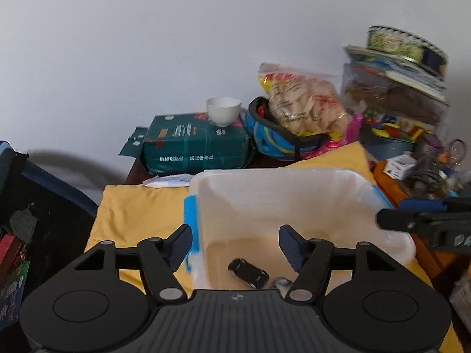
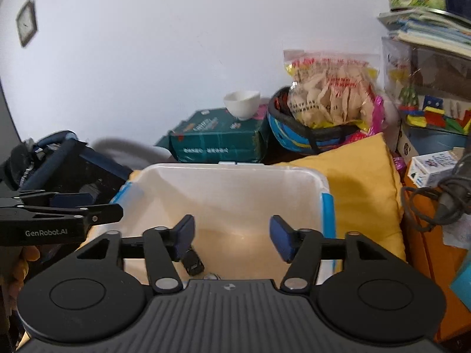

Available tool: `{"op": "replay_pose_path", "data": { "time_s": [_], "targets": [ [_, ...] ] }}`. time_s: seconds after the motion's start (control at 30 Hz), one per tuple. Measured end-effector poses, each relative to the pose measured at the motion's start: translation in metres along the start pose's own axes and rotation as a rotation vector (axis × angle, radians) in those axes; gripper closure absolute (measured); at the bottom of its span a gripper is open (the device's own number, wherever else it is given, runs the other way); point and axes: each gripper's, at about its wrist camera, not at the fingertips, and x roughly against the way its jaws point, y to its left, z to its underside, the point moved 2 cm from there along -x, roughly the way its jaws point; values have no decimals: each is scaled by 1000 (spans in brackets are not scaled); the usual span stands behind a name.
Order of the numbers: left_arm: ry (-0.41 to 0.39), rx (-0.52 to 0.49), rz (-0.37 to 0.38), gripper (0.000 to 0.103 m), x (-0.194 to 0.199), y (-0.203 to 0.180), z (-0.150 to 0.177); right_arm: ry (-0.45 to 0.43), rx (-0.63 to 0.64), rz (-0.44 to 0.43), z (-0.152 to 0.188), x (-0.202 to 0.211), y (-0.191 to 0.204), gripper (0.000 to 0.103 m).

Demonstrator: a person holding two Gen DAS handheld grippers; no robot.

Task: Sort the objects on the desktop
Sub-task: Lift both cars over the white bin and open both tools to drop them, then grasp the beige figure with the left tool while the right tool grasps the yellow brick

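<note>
A translucent white storage bin point(image 1: 294, 182) with blue latches sits on a yellow cloth point(image 1: 132, 211). A small black toy car point(image 1: 248, 272) lies on the bin floor, with a small silver object point(image 1: 282, 283) beside it. My left gripper point(image 1: 235, 244) is open and empty above the bin's near edge. My right gripper point(image 2: 232, 236) is open and empty over the same bin point(image 2: 229, 176); the black car point(image 2: 192, 261) shows just below its left finger. Each gripper appears at the side of the other's view.
Behind the bin are a dark green package point(image 1: 197, 144) with a white bowl point(image 1: 223, 111) on it, a blue helmet point(image 1: 276, 141) holding a snack bag point(image 1: 303, 103), and stacked boxes and books point(image 1: 397, 88). A dark bag point(image 1: 29, 206) stands at the left. Cables and small boxes point(image 2: 435, 170) lie at the right.
</note>
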Motion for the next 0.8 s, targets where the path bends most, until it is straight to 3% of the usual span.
{"op": "replay_pose_path", "data": {
  "time_s": [0.1,0.27,0.43,0.5,0.6,0.67,0.77,0.8],
  "targets": [
    [-11,-12,1,31,31,6,32,-22,11,-3,28,35,-2,23],
    [44,-9,14,31,74,10,112,100,84,-36,111,75,14,23],
    [155,60,-18,31,82,17,169,258,227,-245,190,89,58,32],
    [168,98,-29,31,82,20,180,292,268,-301,213,90,72,37],
    [160,119,-54,31,83,22,184,302,283,-350,229,92,86,38],
    [152,117,-54,31,84,20,184,314,326,-345,235,85,92,41],
    [141,91,-51,31,86,15,181,325,371,-332,245,79,98,65],
    [138,78,-49,31,86,13,181,318,374,-337,247,82,96,65]
  ]
}}
